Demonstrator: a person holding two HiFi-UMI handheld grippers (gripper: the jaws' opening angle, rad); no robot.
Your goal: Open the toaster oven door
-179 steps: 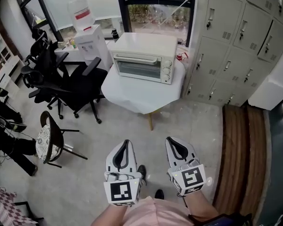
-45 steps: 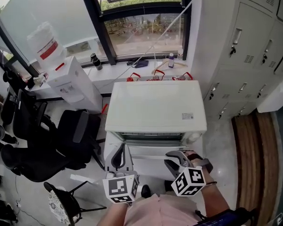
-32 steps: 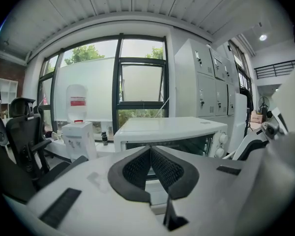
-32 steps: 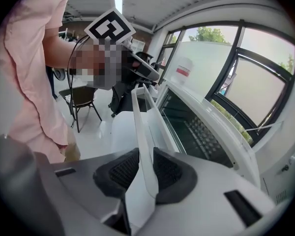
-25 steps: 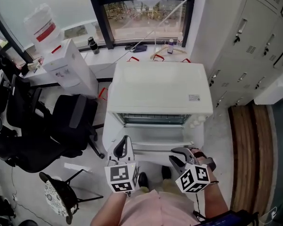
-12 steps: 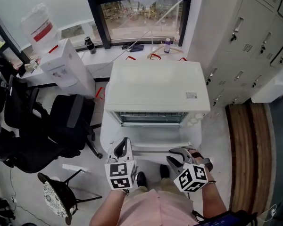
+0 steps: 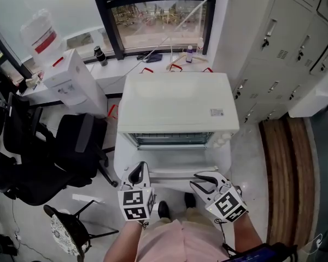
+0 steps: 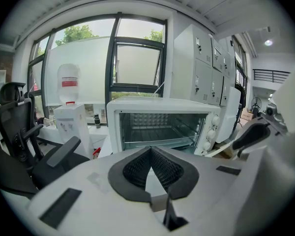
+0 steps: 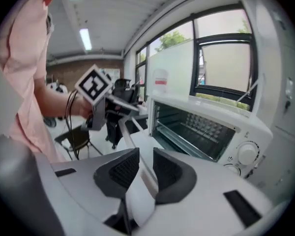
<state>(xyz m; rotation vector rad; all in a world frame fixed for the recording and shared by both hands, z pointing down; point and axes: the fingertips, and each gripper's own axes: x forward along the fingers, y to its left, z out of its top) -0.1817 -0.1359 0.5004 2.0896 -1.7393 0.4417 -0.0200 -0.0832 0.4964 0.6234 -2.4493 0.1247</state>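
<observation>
White toaster oven sits on a pale counter below the window, and its door is folded down flat toward the person, so the wire rack inside is in plain sight. The door handle runs along the door's near edge.

The right claw is closed on that handle near its right end. In the right gripper view the white bar passes straight between the two dark ribbed pads, which sit tight against its sides.

The left claw is shut and empty, its pads meeting at the tips. It points at the open oven cavity and hangs near the handle's left end; whether it touches the door I cannot tell.

Three control knobs line the right side of the oven's front. A water dispenser and a black office chair stand to the left of the counter, and grey lockers stand to the right.
</observation>
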